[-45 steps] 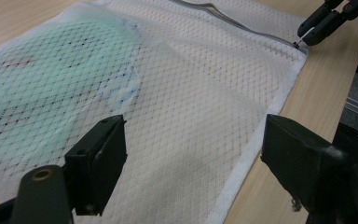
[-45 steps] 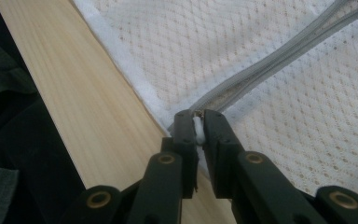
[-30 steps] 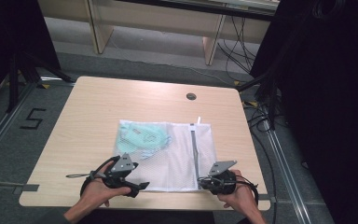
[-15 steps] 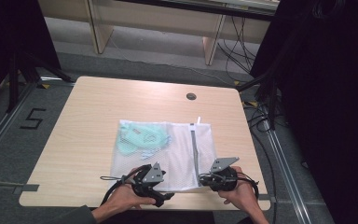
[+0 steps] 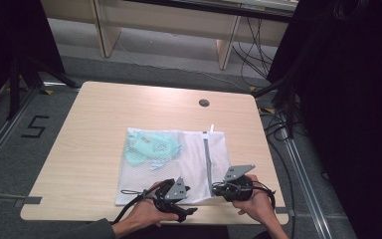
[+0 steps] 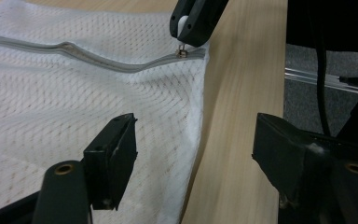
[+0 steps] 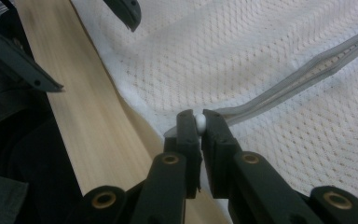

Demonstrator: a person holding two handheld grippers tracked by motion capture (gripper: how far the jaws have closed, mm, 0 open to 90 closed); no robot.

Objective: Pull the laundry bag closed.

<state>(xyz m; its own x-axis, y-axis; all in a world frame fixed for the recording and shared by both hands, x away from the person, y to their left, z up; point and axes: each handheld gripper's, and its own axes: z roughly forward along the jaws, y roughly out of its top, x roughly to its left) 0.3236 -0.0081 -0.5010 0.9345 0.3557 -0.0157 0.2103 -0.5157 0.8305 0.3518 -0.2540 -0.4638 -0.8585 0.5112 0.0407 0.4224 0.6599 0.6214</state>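
White zipper pull (image 7: 199,122) pinched between right fingers (image 7: 186,130).

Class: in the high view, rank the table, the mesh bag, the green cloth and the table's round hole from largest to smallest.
1. table
2. mesh bag
3. green cloth
4. round hole

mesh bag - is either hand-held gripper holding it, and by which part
The right hand-held gripper pinches the mesh bag by its white zipper pull at the near edge. The left hand-held gripper straddles the bag's edge, jaws apart, gripping nothing.
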